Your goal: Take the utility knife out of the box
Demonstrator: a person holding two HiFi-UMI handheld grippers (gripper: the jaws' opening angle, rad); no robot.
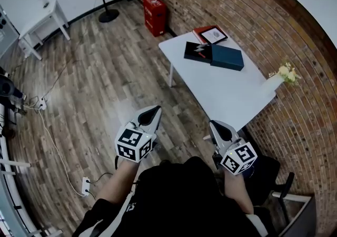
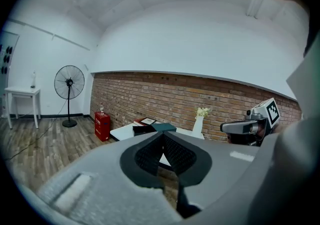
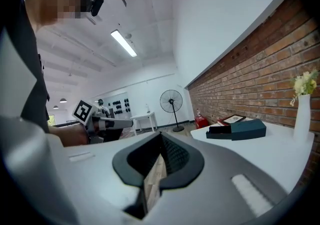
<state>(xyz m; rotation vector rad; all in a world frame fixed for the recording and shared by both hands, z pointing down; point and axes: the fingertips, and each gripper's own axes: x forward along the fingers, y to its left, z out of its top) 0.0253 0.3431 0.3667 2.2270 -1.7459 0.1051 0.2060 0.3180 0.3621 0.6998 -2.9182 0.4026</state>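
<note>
Approach stage, by judgement. The white table (image 1: 226, 88) stands ahead of the person, and the dark box (image 1: 227, 57) lies at the table's far end, touching a flat black case (image 1: 198, 51). The knife shows in no view and is probably inside the box. The left gripper (image 1: 156, 109) and right gripper (image 1: 212, 124) are short of the table, jaws pressed together on nothing. The next move calls for reaching the table and spreading the jaws. Only the head view shows the box top; the gripper views show it side-on.

Open wooden floor (image 1: 100, 88) lies left of the white table (image 1: 226, 101), whose near half is bare, with a box (image 1: 227, 57) at its far end and a vase (image 1: 274, 84) at its right edge.
</note>
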